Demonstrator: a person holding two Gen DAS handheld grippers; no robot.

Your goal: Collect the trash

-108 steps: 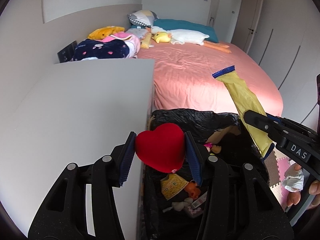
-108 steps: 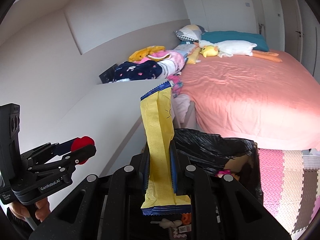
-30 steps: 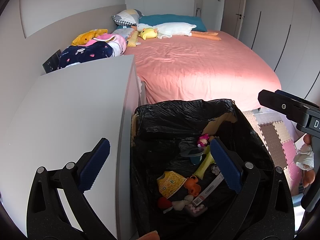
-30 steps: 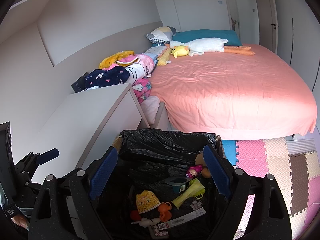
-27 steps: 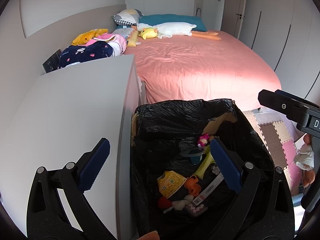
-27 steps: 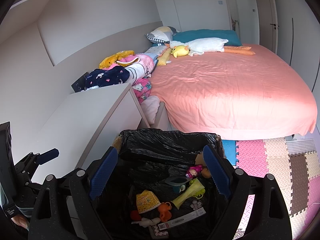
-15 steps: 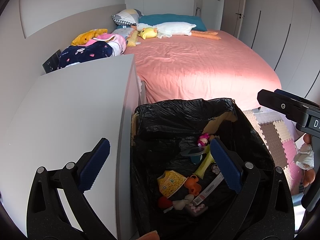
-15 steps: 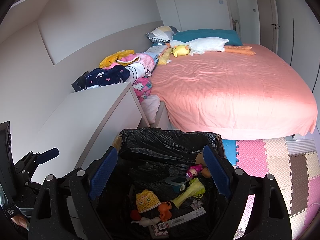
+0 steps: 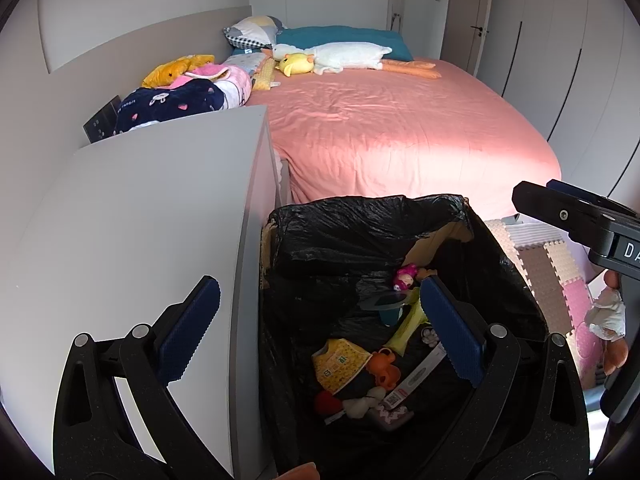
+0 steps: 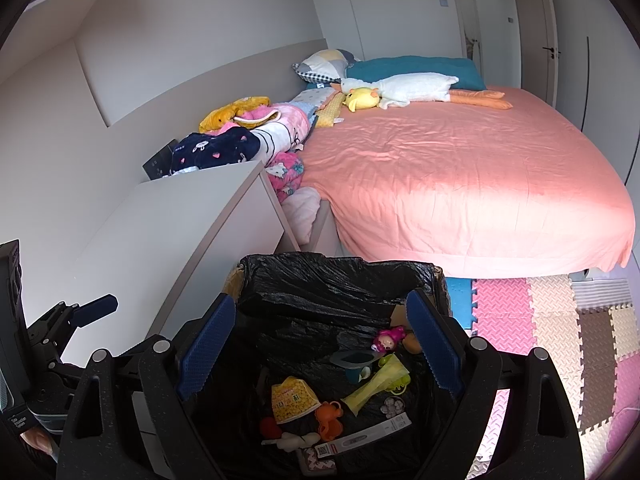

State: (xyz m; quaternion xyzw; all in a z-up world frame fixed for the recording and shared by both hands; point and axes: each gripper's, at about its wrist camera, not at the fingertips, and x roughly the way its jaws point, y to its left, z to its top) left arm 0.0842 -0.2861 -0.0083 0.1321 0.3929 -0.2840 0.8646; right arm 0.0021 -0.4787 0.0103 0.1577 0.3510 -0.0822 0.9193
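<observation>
A bin lined with a black bag point(image 9: 360, 228) point(image 10: 320, 280) stands between a white cabinet and the bed. Inside lie several pieces of trash: a yellow wrapper point(image 10: 376, 384), a red heart-shaped item point(image 9: 326, 402) point(image 10: 269, 427), a yellow cup point(image 9: 340, 362), an orange toy point(image 10: 330, 420) and a pink doll point(image 10: 387, 339). My left gripper point(image 9: 320, 334) hangs open above the bin's left side with nothing between its blue pads. Over the bin my right gripper point(image 10: 320, 344) also stands open and holds nothing; its side shows at the right edge point(image 9: 576, 220) of the left wrist view.
A white cabinet top point(image 9: 140, 216) lies left of the bin. Behind it is a bed with a pink sheet point(image 10: 460, 176), plush toys and folded clothes point(image 10: 240, 140). Foam floor mats point(image 10: 560, 320) cover the floor on the right.
Seconds ago the left gripper held the red heart and the right held the yellow wrapper; both now lie in the bin. Over the last second nothing has moved.
</observation>
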